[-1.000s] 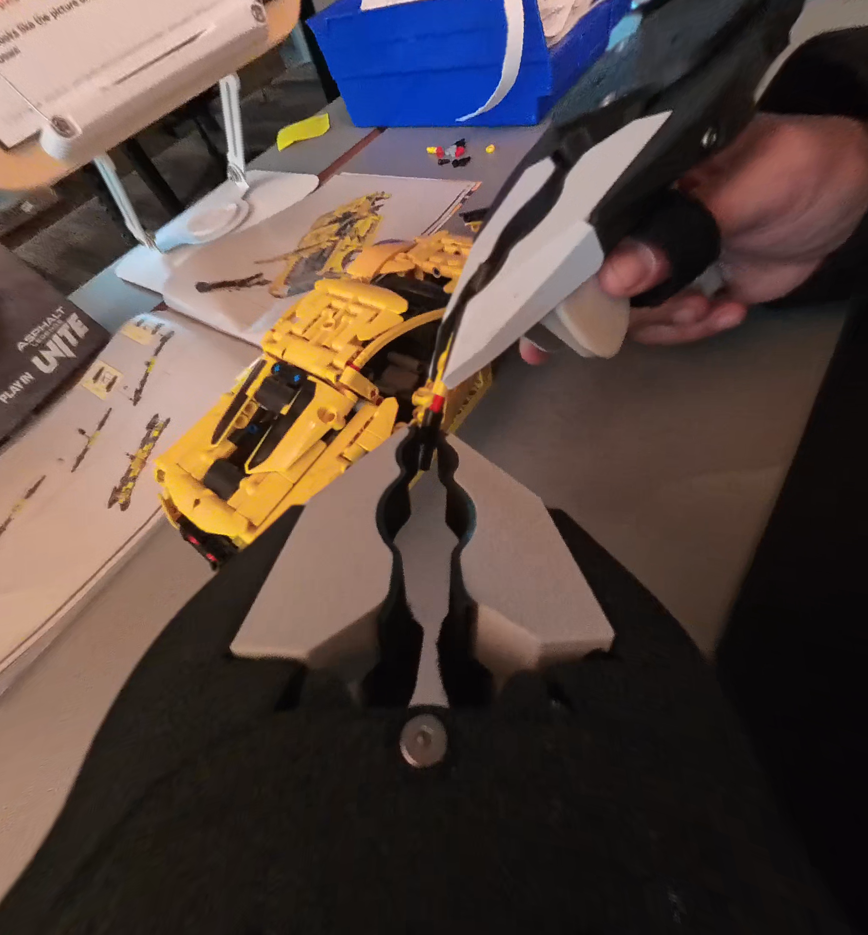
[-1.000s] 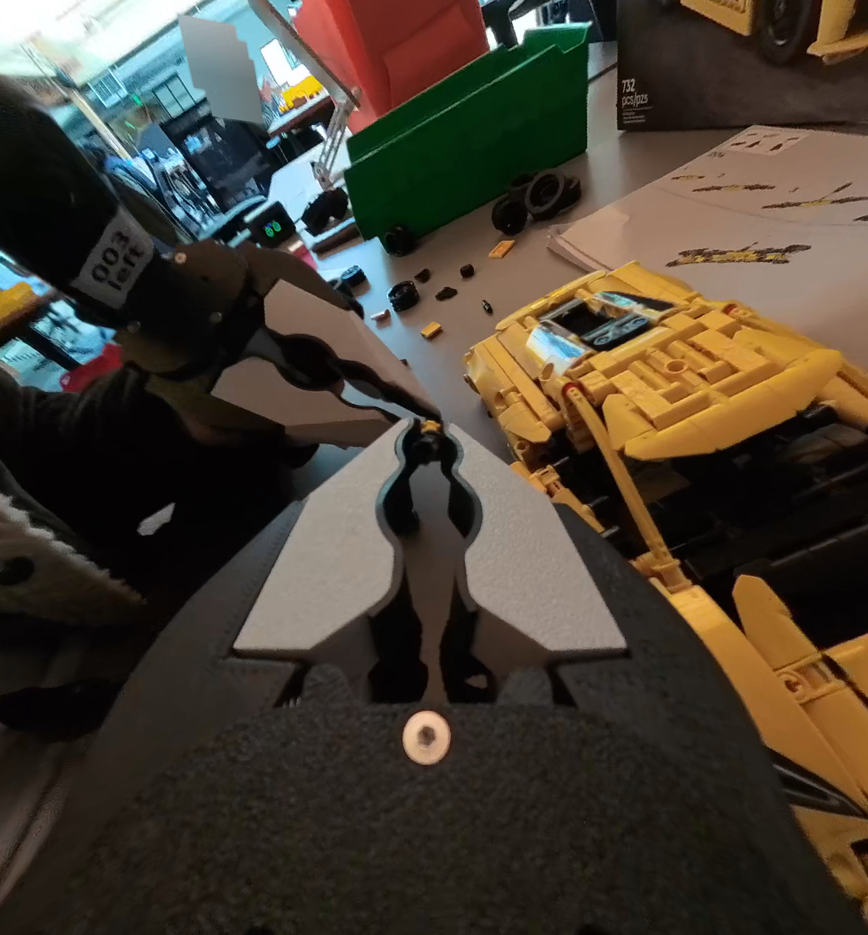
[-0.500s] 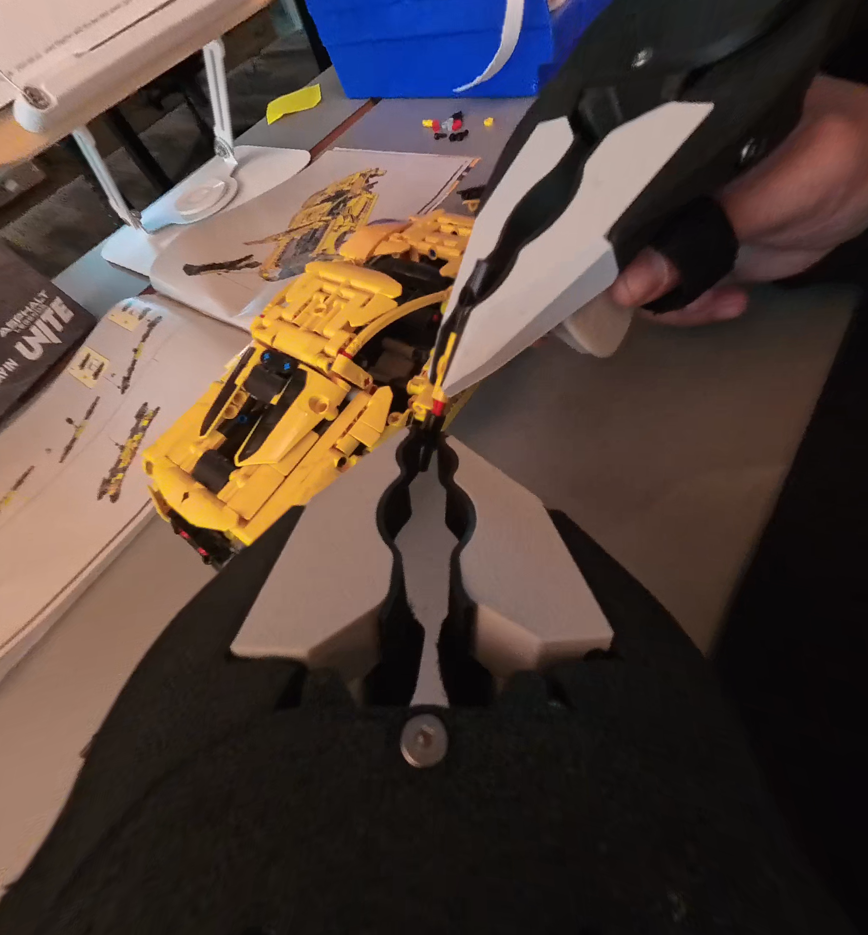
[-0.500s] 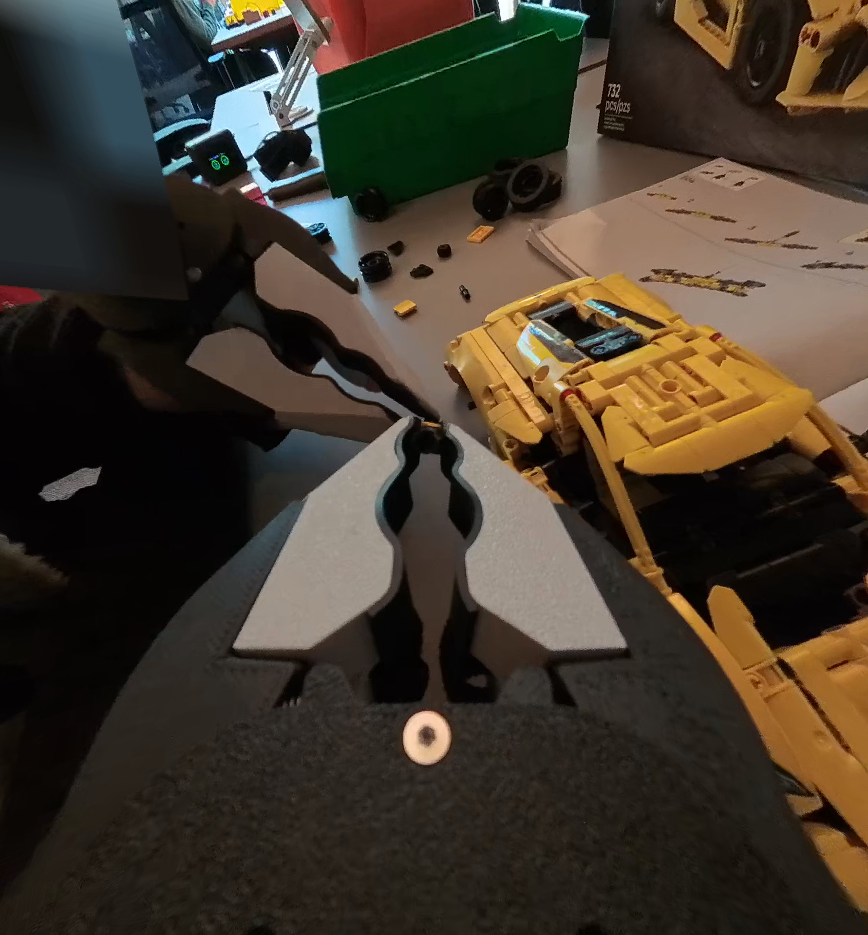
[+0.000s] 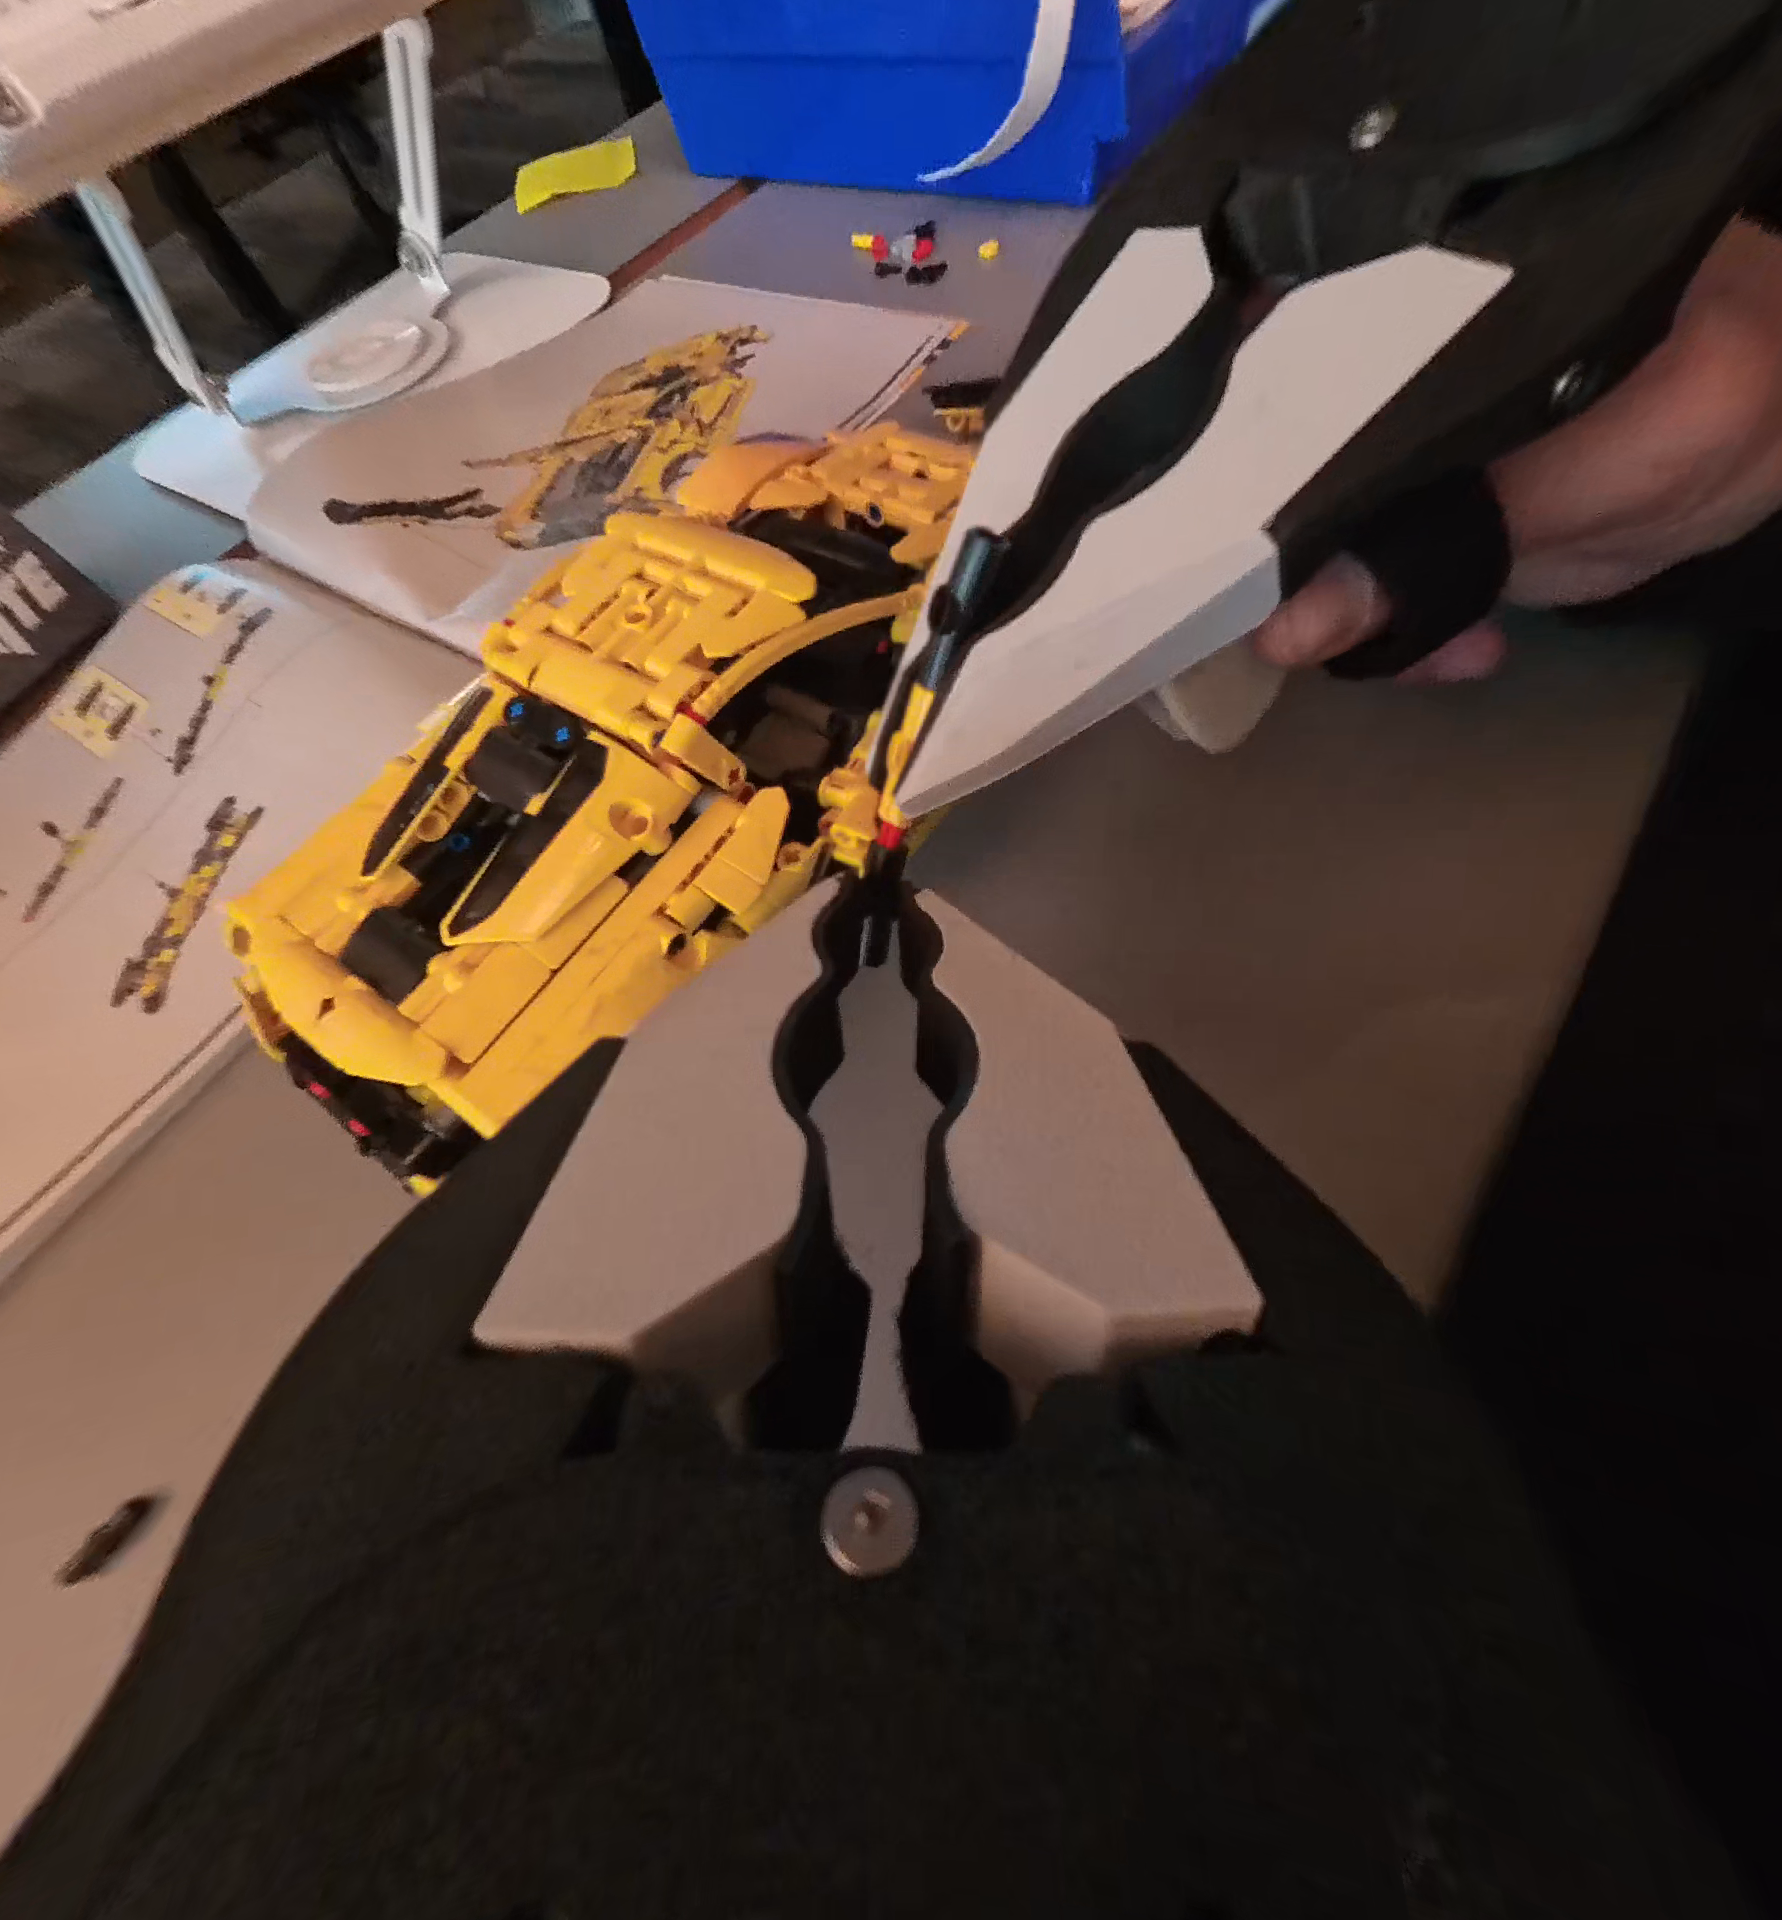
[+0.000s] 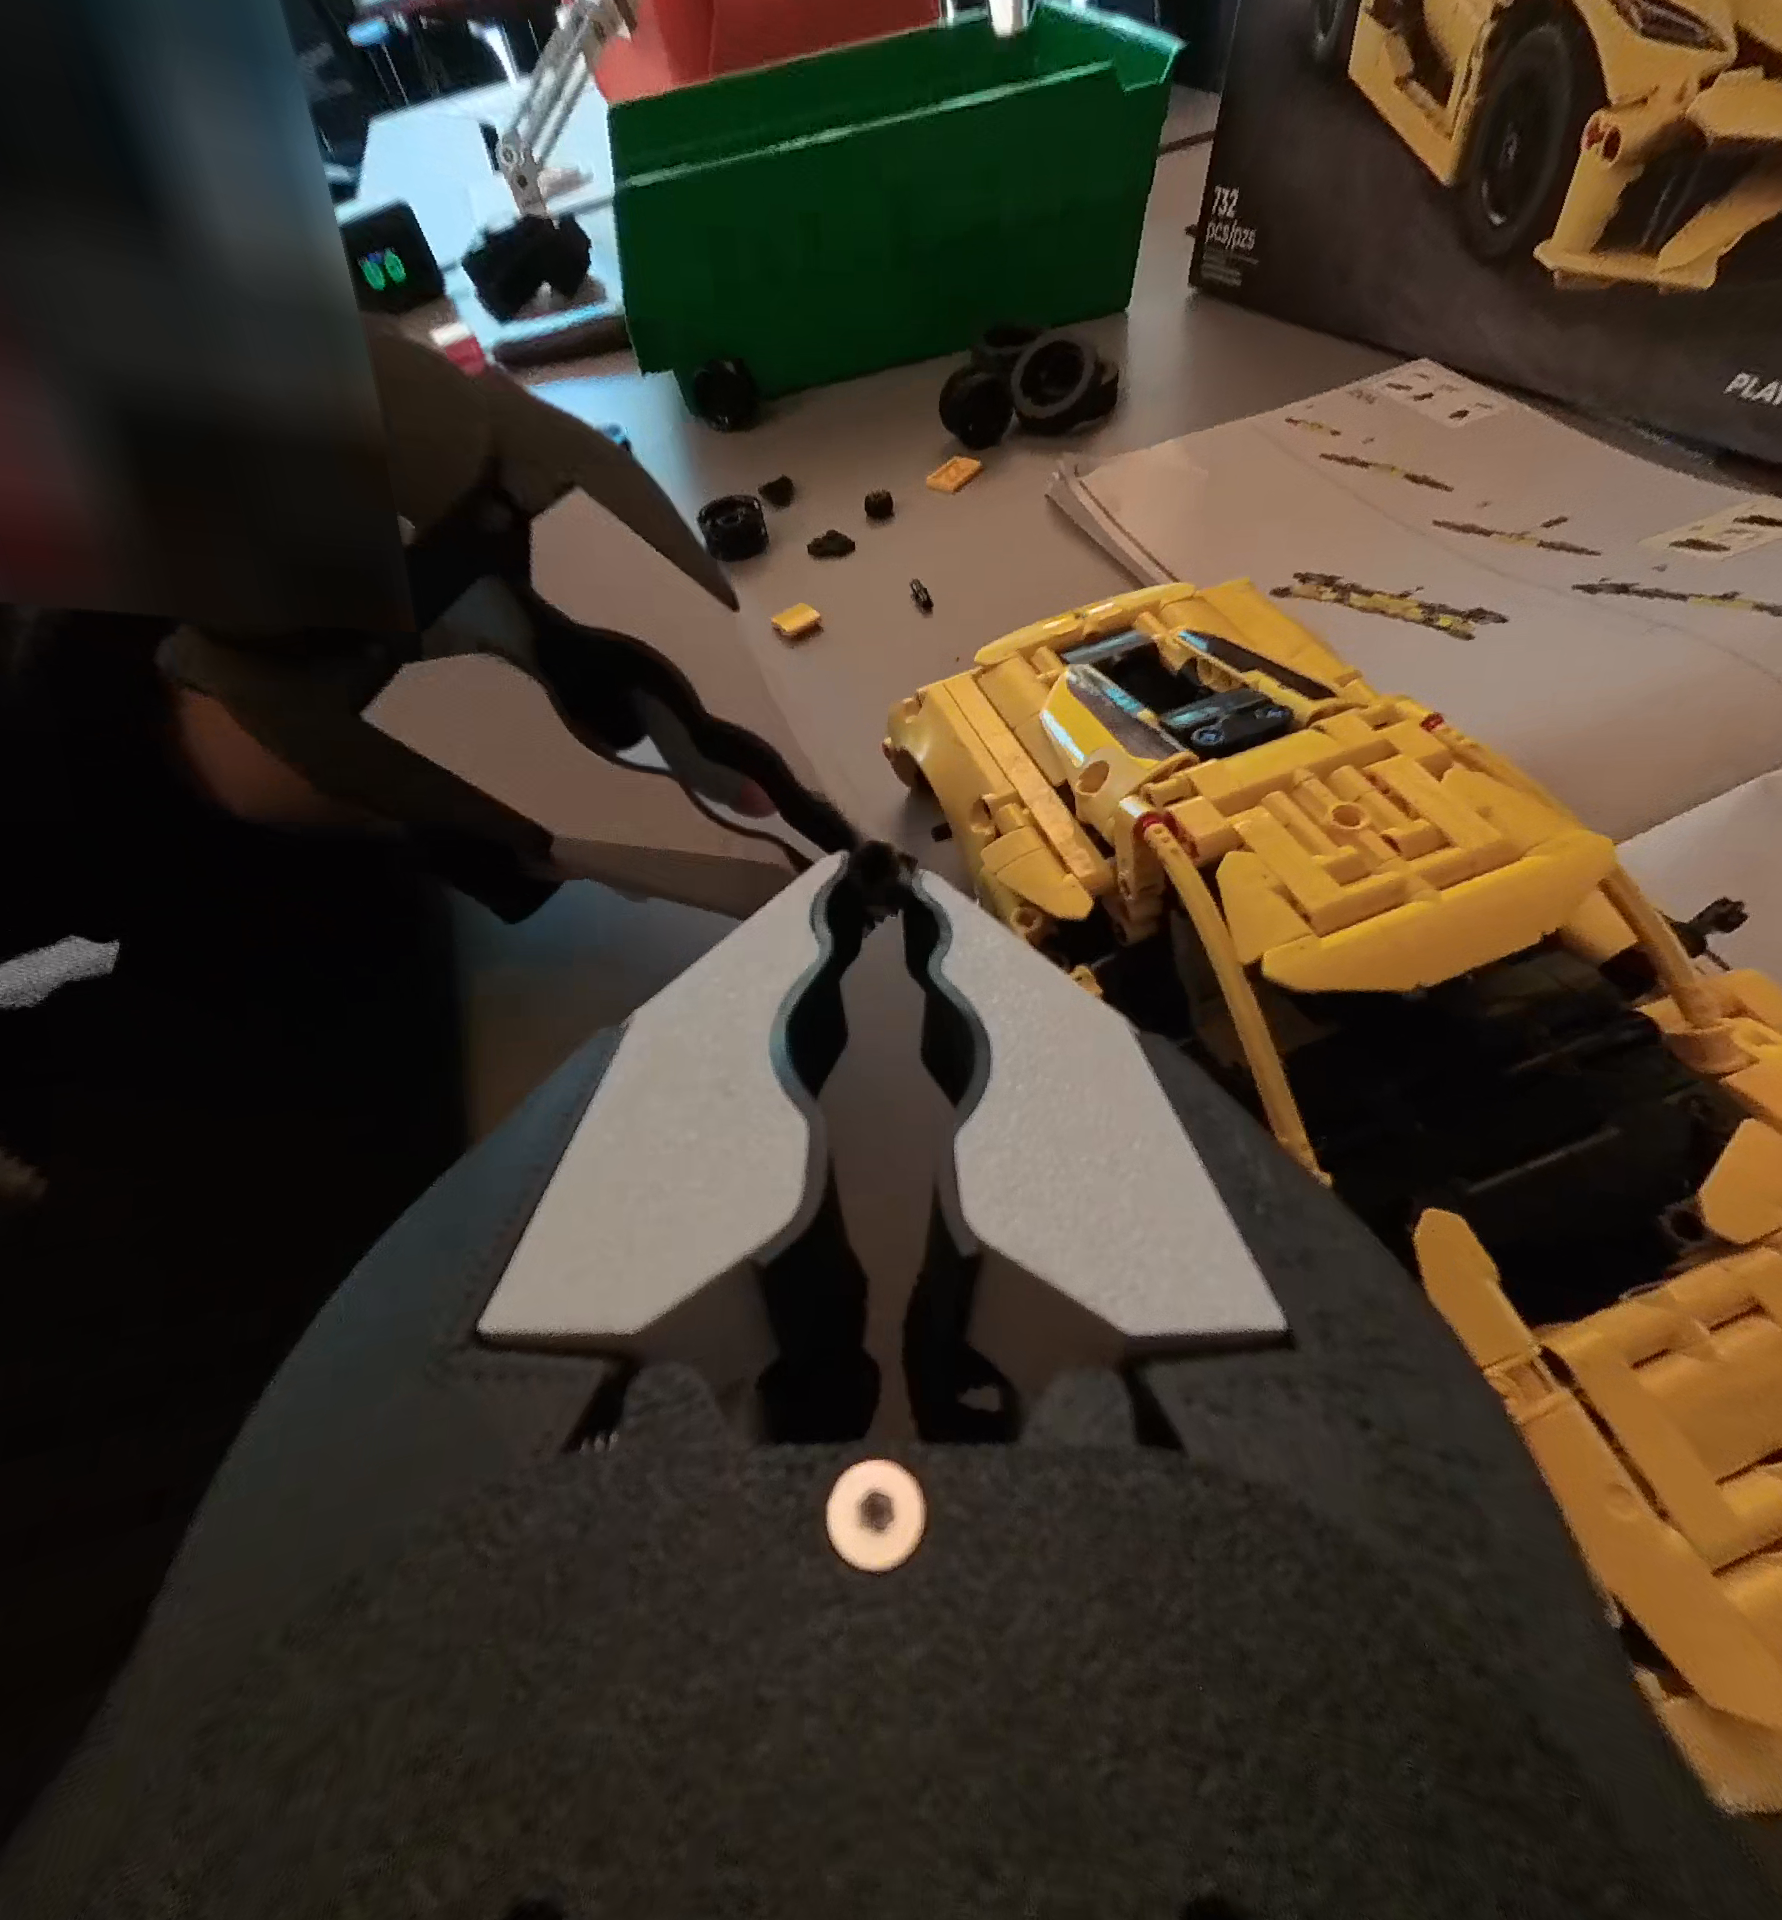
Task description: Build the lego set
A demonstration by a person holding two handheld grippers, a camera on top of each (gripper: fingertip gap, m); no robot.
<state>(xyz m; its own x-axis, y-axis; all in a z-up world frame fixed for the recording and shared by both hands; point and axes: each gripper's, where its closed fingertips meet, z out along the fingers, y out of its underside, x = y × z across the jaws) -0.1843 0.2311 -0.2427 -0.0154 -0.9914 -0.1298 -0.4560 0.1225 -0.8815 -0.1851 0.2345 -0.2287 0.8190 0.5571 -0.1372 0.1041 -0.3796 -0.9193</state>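
Left wrist view: one yellow car, two tongs.

On my left gripper I see two pale grey wedge-shaped fingers with wavy black inner pads, set in a black textured body with one silver screw at centre. My right gripper has the same build and screw. The hand gripping it wears a black finger strap and a dark sleeve.
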